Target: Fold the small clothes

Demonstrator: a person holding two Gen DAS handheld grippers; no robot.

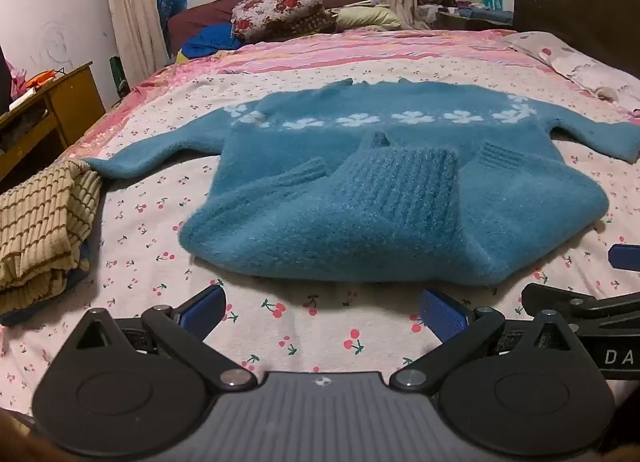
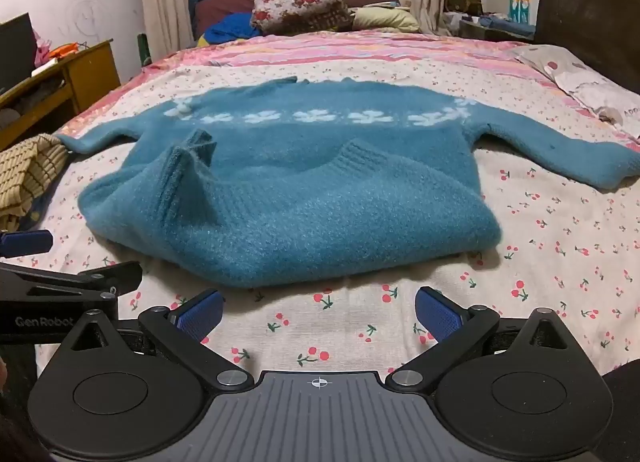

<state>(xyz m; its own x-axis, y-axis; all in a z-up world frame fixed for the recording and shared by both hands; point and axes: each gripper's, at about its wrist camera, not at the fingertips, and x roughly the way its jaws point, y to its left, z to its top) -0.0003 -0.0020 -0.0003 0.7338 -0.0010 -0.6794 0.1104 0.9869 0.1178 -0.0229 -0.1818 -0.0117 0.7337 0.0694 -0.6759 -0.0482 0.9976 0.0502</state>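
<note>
Both claws stand with their blue pads spread wide and nothing between them, poised low over the cherry-print bedsheet [image 1: 280, 326]. The left claw [image 1: 322, 312] has the teal sweater [image 1: 380, 198] at twelve o'clock, its near folded edge just beyond the fingertips; the right claw [image 2: 318, 312] sees the same sweater [image 2: 300, 198] at about eleven o'clock, equally near. The two claws sit side by side, the right one's finger showing at three o'clock in the left view. The sweater lies on the bed with its hem already doubled up toward the white flower band, ribbed hem on top and rumpled. Its long axis now runs nine to three o'clock, sleeve to sleeve: the left sleeve [image 1: 160, 150] stretches to ten o'clock of the left claw, the right sleeve [image 2: 560, 158] to one o'clock of the right claw. So each claw seems nearer its own sleeve, and the sleeves are likely to be folded in next. A striped tan garment [image 1: 44, 222] lies beside the left sleeve's cuff.
</note>
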